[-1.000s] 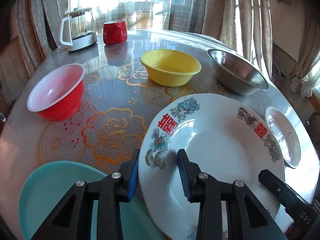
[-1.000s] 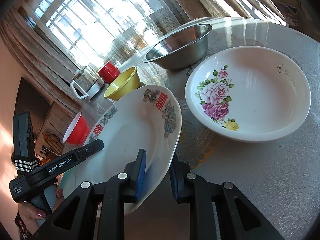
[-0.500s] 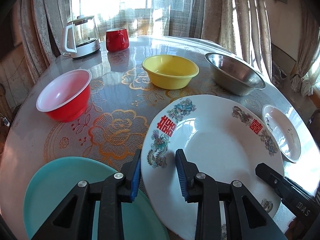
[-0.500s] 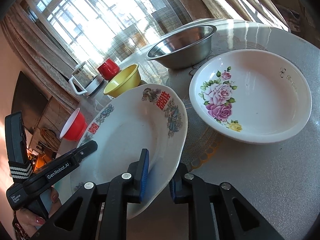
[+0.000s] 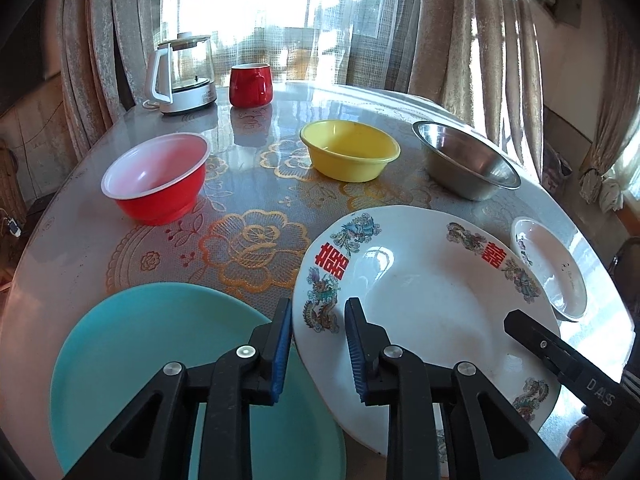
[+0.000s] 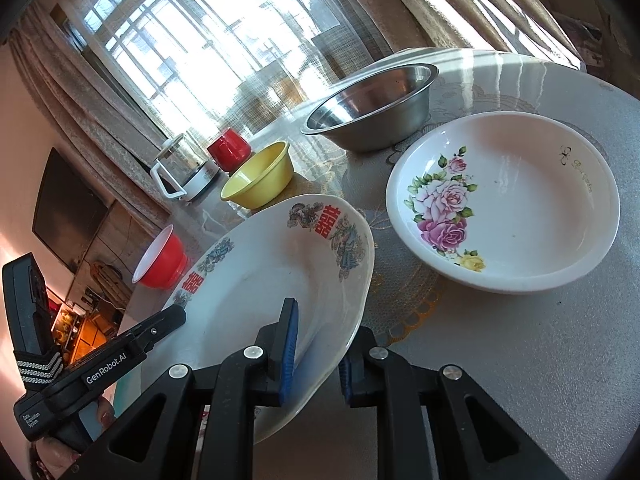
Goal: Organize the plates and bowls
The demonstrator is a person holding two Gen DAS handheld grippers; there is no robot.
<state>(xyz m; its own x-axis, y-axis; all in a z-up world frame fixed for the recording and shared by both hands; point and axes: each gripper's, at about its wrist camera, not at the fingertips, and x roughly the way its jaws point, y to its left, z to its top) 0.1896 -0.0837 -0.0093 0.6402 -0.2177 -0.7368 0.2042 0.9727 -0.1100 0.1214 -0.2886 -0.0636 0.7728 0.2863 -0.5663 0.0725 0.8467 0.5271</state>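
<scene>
A large white plate [image 5: 420, 292] with red characters and dragon patterns is raised at a tilt above the table. My right gripper [image 6: 320, 344] is shut on its near rim and also shows at the right edge of the left wrist view. My left gripper [image 5: 318, 332] straddles the plate's opposite rim. Its jaws are closing, one pad [image 5: 282, 344] beside the edge and one over the inside, with a gap still showing. A teal plate [image 5: 160, 360] lies flat under the left gripper. Farther back stand a red bowl [image 5: 156, 178], a yellow bowl [image 5: 350, 156] and a steel bowl [image 5: 464, 164].
A white dish with painted roses [image 6: 504, 200] sits at the right near the table's edge. A glass kettle [image 5: 182, 76] and a red mug [image 5: 250, 84] stand at the far side by the curtains. A hand holds the left gripper's handle [image 6: 36, 364].
The left gripper's jaws have narrowed around the white plate's rim, and the left view has drawn back a little, showing more of the teal plate. The right gripper keeps its grip in place.
</scene>
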